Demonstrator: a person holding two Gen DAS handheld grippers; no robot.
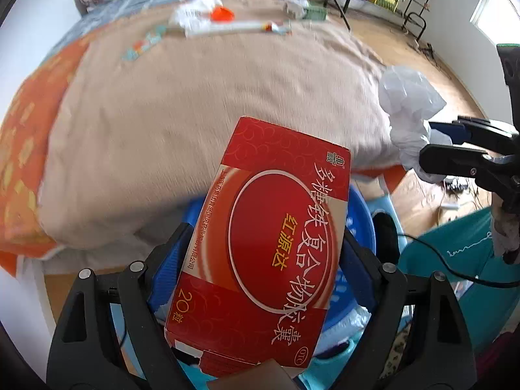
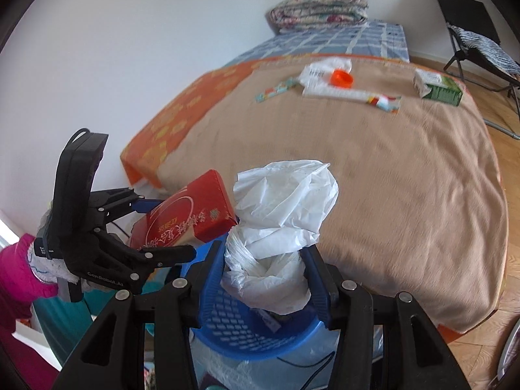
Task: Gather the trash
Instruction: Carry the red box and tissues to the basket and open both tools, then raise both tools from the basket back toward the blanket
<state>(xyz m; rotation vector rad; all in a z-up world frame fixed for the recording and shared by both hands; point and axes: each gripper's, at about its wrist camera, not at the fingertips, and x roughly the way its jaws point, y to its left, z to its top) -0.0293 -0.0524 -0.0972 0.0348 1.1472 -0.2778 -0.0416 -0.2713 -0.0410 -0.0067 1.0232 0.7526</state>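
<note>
My left gripper (image 1: pixel 265 237) is shut on a red medicine box (image 1: pixel 269 227), its blue pads pressing the box's long sides. From the right wrist view the same box (image 2: pixel 191 208) sits in the left gripper (image 2: pixel 169 227) at the left. My right gripper (image 2: pixel 261 253) is shut on a crumpled white plastic bag (image 2: pixel 282 195), which bulges above the fingers. In the left wrist view that bag (image 1: pixel 409 97) and the right gripper (image 1: pixel 429 143) are at the right edge. A blue perforated basket (image 2: pixel 227 325) lies just under both grippers, partly hidden by the box (image 1: pixel 360 227).
A bed with a tan blanket (image 2: pixel 390 169) fills the view. Far across it lie an orange cap (image 2: pixel 341 78), a white wrapper (image 2: pixel 318 71), a long tube (image 2: pixel 357 96), a green box (image 2: pixel 438 87) and a patterned strip (image 2: pixel 276 89). A folding chair (image 2: pixel 471 32) stands on the wooden floor.
</note>
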